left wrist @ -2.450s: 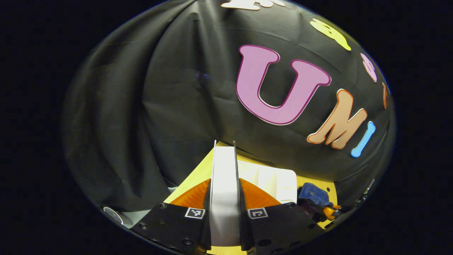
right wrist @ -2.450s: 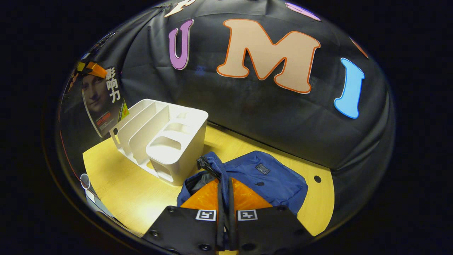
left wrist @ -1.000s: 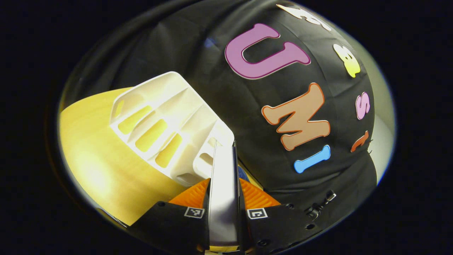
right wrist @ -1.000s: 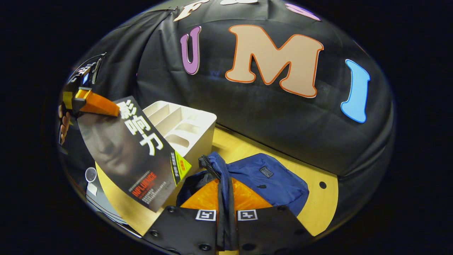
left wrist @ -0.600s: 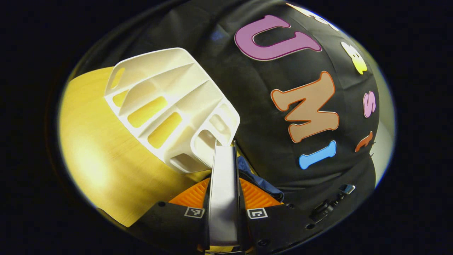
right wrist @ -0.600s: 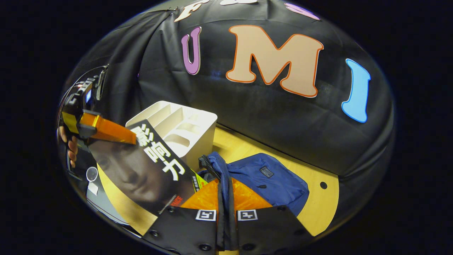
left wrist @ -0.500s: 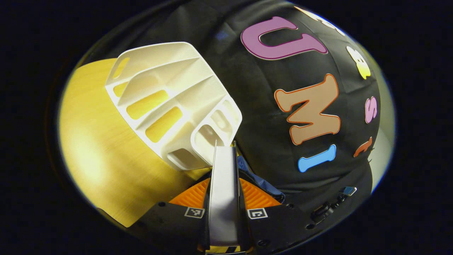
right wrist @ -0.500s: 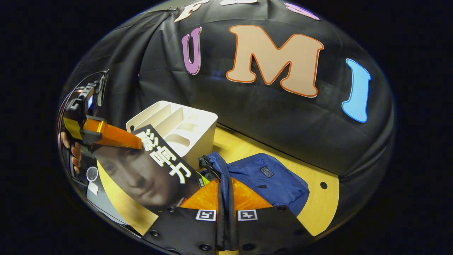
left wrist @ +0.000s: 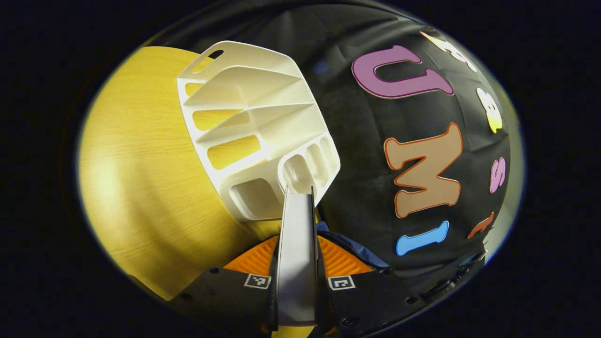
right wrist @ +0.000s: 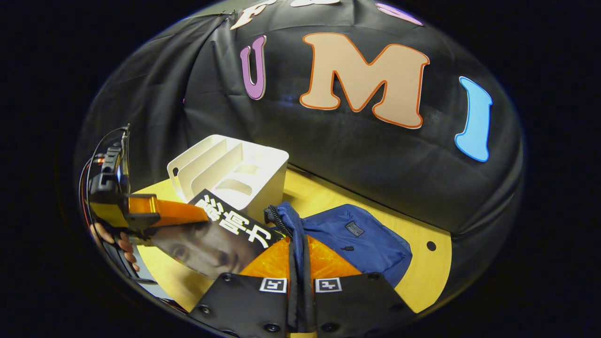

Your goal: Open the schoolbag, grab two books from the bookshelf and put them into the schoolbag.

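The blue schoolbag lies on the yellow table, just right of the white bookshelf. My right gripper is shut on the bag's zipped edge and holds that edge lifted. A dark-covered book is tilted almost flat, its lower end at the bag's mouth. My left gripper is shut on the book's upper edge, and a hand holds that gripper. In the left gripper view the book's white page edge runs between my left gripper's fingers, with the bookshelf ahead and the bag low right.
The bookshelf's slots look empty. Bare yellow table spreads left of the shelf. Right of the bag the table has a small round hole. The black cloth wall hangs close behind the shelf and bag.
My left gripper has swung the book down from nearly upright to almost flat and carried it to the bag's mouth. My right gripper has kept the bag's edge lifted, hardly moving.
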